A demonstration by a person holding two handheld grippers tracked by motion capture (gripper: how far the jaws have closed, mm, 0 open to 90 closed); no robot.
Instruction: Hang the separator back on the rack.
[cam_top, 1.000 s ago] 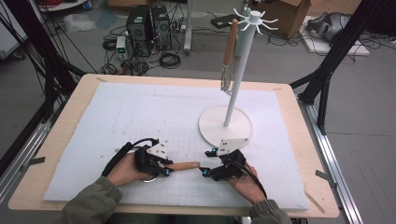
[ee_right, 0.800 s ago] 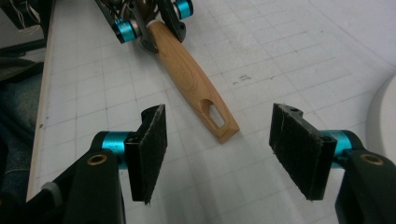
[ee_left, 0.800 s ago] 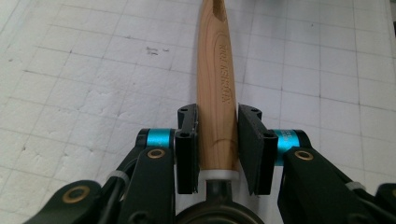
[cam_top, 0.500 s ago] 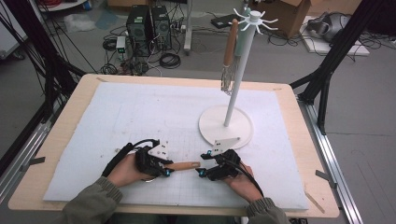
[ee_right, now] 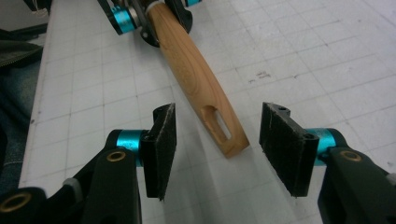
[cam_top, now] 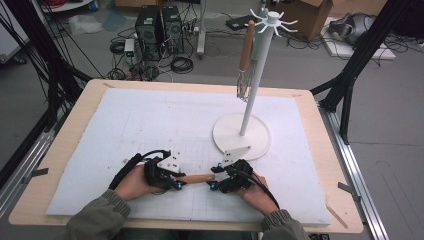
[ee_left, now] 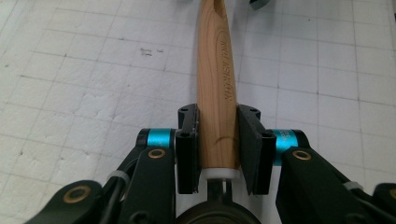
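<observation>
At 6 o'clock on the white gridded counter [cam_top: 150, 125], the left gripper [ee_left: 217, 140] has its jaws clamped on a tapered wooden handle with a slot [ee_right: 196, 79]. At 3 o'clock from it, the right gripper [ee_right: 217, 149] has its jaws apart around the handle's slotted tip.

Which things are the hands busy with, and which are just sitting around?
In use:
- wooden handle with a slot
- left gripper, shut on it
- right gripper, open around its slotted end

Sitting around:
- white hook stand
- wood-handled whisk hanging there
- black computer towers on the floor
</observation>
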